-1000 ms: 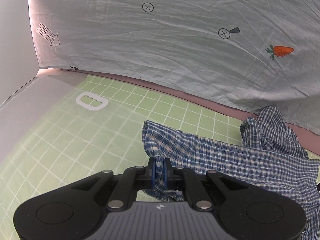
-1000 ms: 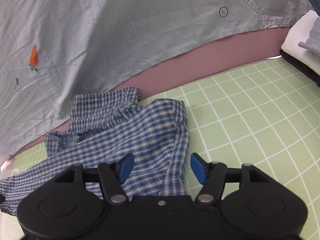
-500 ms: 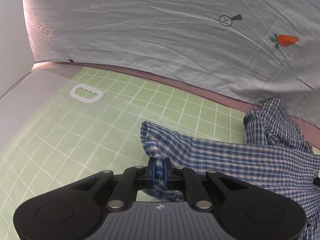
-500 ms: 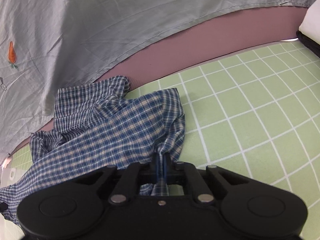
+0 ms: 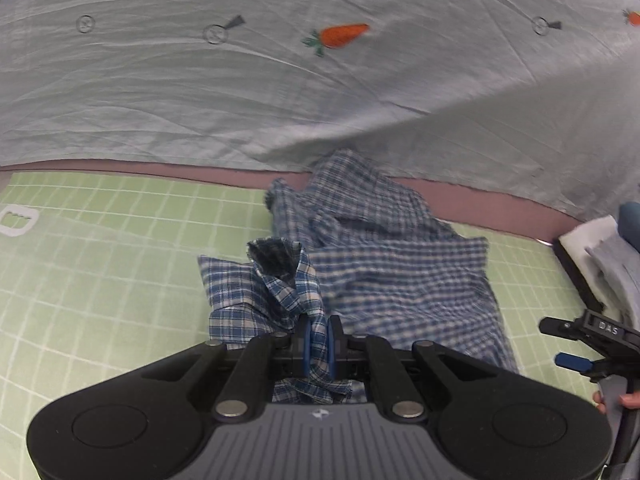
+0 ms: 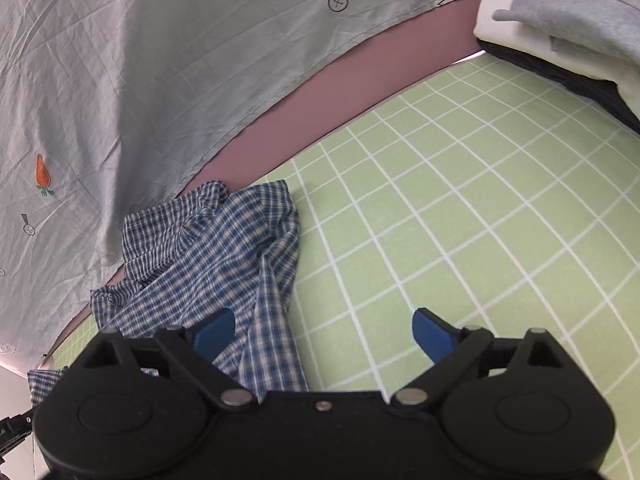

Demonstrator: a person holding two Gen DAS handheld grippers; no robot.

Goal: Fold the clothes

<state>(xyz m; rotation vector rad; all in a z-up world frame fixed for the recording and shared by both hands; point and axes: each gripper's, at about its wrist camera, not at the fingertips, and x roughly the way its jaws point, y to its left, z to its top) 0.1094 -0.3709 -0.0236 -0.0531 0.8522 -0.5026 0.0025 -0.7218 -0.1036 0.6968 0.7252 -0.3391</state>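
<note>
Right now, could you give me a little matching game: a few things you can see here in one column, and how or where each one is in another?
Things:
1. left gripper
2. right gripper
3. checked shirt
4. folded clothes stack

States or places:
A. piled at the mat's far right corner
B. jaws wide, nothing pinched
C. crumpled on the green grid mat
D. clamped on plaid cloth

Pairs: 1-D, 2-B, 3-C, 4-A
</note>
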